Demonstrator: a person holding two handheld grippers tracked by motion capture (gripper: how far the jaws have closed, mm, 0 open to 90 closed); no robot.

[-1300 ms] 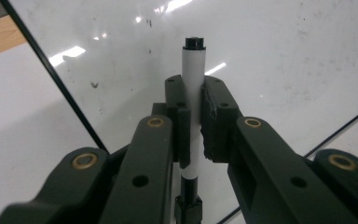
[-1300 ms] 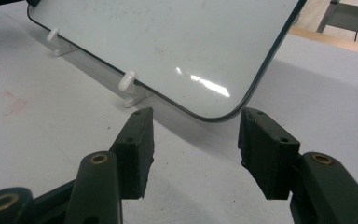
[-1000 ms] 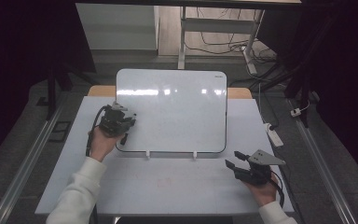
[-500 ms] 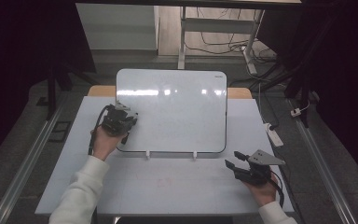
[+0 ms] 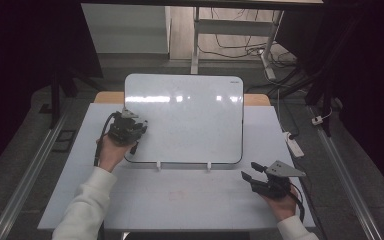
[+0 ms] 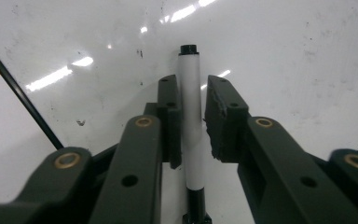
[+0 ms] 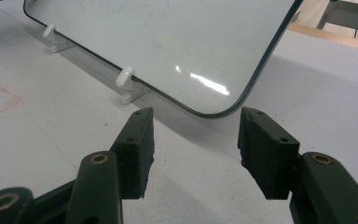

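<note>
Table (image 5: 190,200), pale grey, carries a whiteboard (image 5: 190,120) propped tilted on two small white feet (image 7: 128,86), surface blank apart from smudges and light glare. Left gripper (image 5: 130,131) is at the board's left edge, clenched on a white marker (image 6: 189,116) with black ends; the marker runs up between the jaws and its far end sits at or very near the board face, contact hard to tell. Right gripper (image 7: 195,149) is released, jaws wide apart, holding nothing, resting low on the table just off the board's lower right corner, well apart from the left one. Step in hand looks like starting to write or draw near the left side. To do it well: keep the grip firm so the marker doesn't slide through the pads, press lightly since the board only leans on its feet and could tip back or skid, move the whole hand rather than twisting. The idle gripper could steady the board's corner if it shifts.
</note>
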